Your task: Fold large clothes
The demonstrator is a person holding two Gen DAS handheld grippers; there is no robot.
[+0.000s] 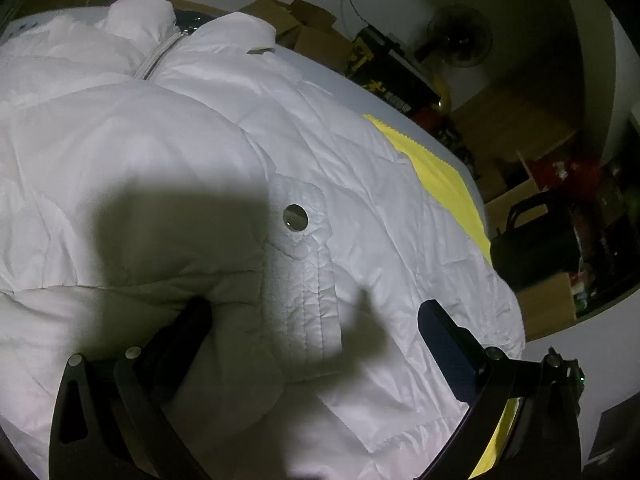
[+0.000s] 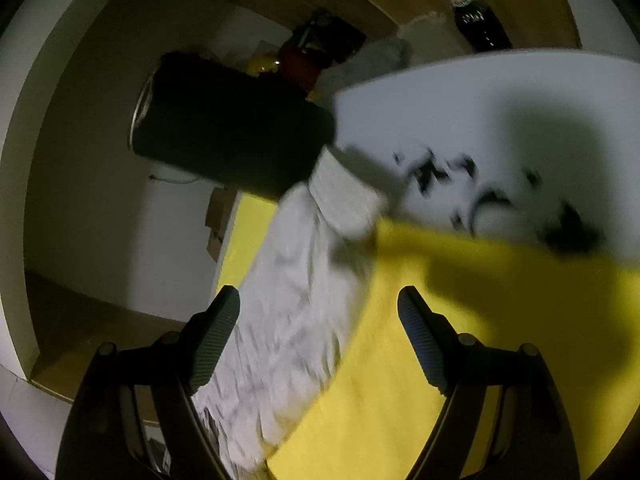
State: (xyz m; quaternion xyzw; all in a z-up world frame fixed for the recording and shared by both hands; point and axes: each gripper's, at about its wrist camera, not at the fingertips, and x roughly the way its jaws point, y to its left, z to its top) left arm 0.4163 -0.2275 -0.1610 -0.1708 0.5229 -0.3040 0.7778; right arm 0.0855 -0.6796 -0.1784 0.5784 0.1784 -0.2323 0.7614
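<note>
1. The left gripper (image 1: 312, 316) gapes empty over the white puffer jacket (image 1: 200, 140); the right gripper (image 2: 320, 312) – also released – straddles its sleeve (image 2: 296, 280).
2. The jacket lies spread on the yellow cloth (image 2: 440, 340) – zipped, folding seemingly barely started.

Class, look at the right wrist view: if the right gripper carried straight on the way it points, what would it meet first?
Probably the white puffy jacket sleeve lying between the open right gripper fingers, over the yellow cloth; blur makes depth uncertain.
</note>
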